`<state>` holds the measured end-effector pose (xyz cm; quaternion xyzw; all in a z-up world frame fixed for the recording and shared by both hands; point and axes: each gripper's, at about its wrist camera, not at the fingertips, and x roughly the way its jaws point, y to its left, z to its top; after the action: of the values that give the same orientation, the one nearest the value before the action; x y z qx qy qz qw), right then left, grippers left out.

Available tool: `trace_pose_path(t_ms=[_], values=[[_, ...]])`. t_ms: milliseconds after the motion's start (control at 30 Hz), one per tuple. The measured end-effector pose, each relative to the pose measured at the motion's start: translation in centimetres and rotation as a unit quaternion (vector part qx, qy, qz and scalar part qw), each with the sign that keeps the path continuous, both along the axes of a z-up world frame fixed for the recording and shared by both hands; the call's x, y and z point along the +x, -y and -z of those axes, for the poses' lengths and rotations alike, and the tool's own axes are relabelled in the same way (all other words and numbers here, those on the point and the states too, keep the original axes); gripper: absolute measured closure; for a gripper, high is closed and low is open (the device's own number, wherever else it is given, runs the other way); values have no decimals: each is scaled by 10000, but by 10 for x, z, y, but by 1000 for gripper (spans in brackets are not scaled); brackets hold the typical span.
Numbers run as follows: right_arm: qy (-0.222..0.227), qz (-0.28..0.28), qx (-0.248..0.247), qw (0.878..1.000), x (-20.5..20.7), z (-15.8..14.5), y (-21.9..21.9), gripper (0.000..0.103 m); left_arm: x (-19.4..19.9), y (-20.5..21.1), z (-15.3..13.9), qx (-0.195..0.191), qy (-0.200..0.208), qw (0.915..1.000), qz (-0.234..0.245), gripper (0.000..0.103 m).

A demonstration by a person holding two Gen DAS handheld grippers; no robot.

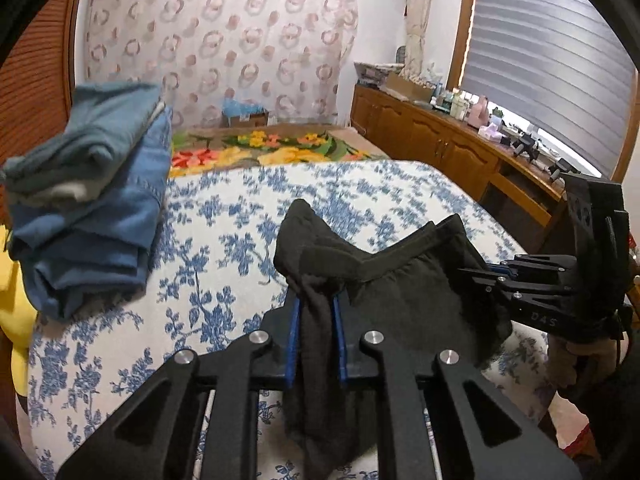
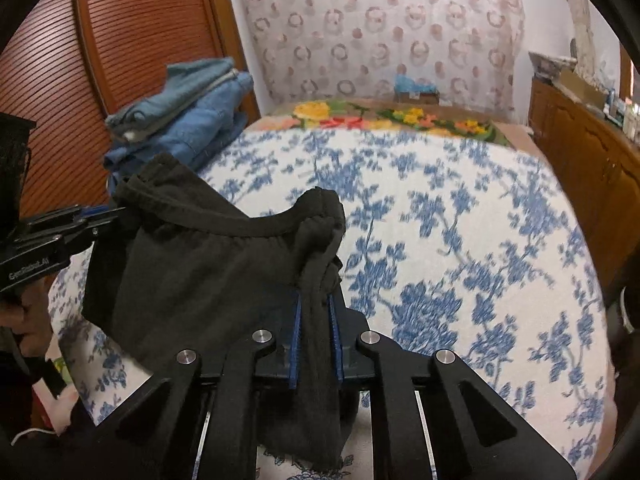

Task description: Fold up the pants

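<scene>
Both grippers, left gripper (image 1: pixel 316 304) and right gripper (image 2: pixel 316 304), clamp the black knit pants' (image 2: pixel 192 272) waistband corners. Keep your grips level and taut above the blue-floral bed (image 2: pixel 460 240).

Left gripper (image 1: pixel 316 304) and right gripper (image 2: pixel 316 304): matte black angular linkage arms with triangular cut-outs, four round silver screws (image 1: pixel 259 336) apiece, and blue ribbed pads (image 2: pixel 297 330) lining the fingers. White lettering marks each black housing (image 2: pixel 30 274).

Black pants (image 2: pixel 192 264) — soft matt knit cloth; bedspread (image 2: pixel 460 220) — printed woven cloth; louvred door (image 2: pixel 132 40) of glossy varnished wood.
</scene>
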<state>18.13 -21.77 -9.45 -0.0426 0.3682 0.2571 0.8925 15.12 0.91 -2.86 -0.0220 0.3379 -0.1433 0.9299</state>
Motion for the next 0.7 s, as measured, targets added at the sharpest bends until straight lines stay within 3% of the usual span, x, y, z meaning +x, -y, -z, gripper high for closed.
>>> trace_pose_path(t_ms=[367, 700], values=[[407, -88, 125, 9991, 4, -38, -6, 94, 1, -5, -32, -43, 369, 9993, -68, 91], [754, -446, 133, 9961, 40, -79, -34, 94, 29, -29, -57, -148, 549, 9978, -341, 91]])
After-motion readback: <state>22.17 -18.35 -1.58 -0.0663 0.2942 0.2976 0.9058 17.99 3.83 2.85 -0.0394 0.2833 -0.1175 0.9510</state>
